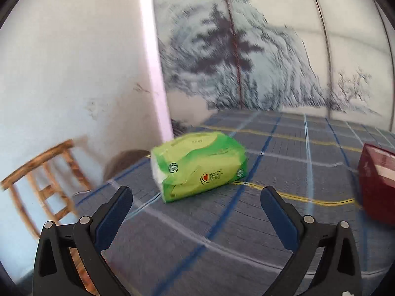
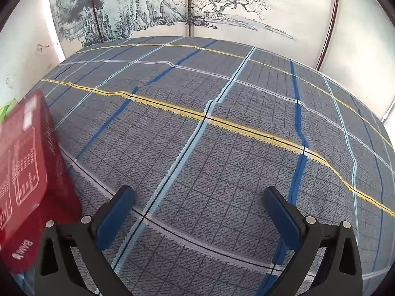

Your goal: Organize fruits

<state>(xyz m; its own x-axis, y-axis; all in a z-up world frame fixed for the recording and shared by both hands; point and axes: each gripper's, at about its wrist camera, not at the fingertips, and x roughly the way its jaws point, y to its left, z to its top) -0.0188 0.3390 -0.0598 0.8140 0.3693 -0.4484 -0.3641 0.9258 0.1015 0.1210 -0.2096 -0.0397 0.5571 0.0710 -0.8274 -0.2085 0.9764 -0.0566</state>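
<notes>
Both my left claw [image 1: 196, 197] and right claw [image 2: 198, 197] gaped wide, empty. A green tissue pack [image 1: 198, 165] lay ahead of my left claw on the plaid tablecloth [image 2: 222, 162].

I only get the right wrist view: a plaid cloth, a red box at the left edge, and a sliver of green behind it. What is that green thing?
Observer: It is a green tissue pack, lying on the plaid tablecloth just ahead of the left hand-held gripper.
Operator: Is that gripper holding it?
Observer: No. Its fingers are spread wide with nothing between them, and the pack lies beyond the tips.
Operator: Any fruit over there?
Observer: None shows. The left view has only the pack, the red box at its right edge, and a wooden stool beside the table.
Operator: What is behind the stool?
Observer: A plain white wall, with some scuff marks on it.
</notes>
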